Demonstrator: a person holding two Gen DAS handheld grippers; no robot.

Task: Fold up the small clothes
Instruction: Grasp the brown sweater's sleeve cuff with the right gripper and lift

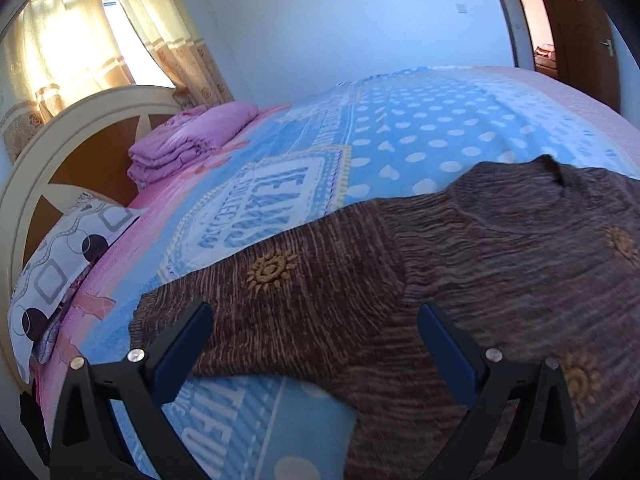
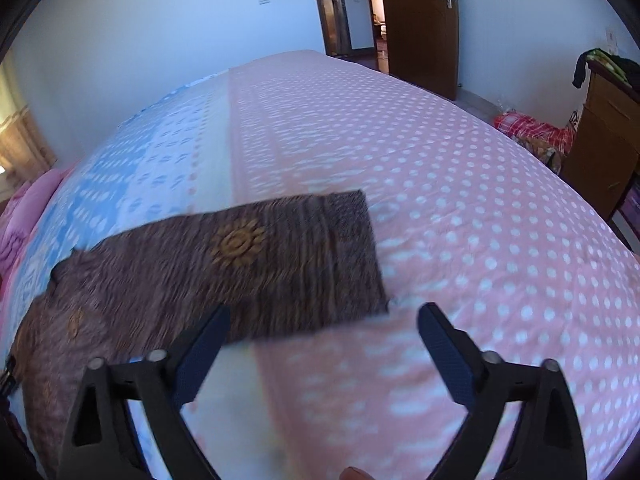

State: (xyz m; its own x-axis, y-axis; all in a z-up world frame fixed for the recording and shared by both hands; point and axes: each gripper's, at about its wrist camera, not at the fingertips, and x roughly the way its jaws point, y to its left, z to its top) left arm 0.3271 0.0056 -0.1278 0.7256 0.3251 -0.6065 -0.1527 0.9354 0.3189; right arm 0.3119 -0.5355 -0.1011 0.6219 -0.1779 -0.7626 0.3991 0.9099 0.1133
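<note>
Left wrist view: I look along a bed whose sheet point(image 1: 420, 128) is printed blue with white dots and lettering, with pink bands beside the blue. On it lies one brown sweater point(image 1: 460, 264), spread flat, its sleeve reaching toward the headboard point(image 1: 44, 168). I count three yellow sun motifs on it here. My left gripper point(image 1: 316, 320) hangs over that sleeve, fingers spread wide with nothing between them. Beyond the sweater, near the headboard, sit one folded pink blanket point(image 1: 192, 140) and one patterned pillow point(image 1: 60, 264); curtains point(image 1: 72, 44) hang behind the headboard. In the right wrist view, the sweater's other sleeve point(image 2: 256, 264) lies across the pink dotted part of the sheet, and my right gripper point(image 2: 324, 320) stands over its cuff, jaws well apart and empty. Past the sweater one brown door point(image 2: 420, 20) stands open, and a wooden cabinet point(image 2: 604, 140) stands beside the bed.
</note>
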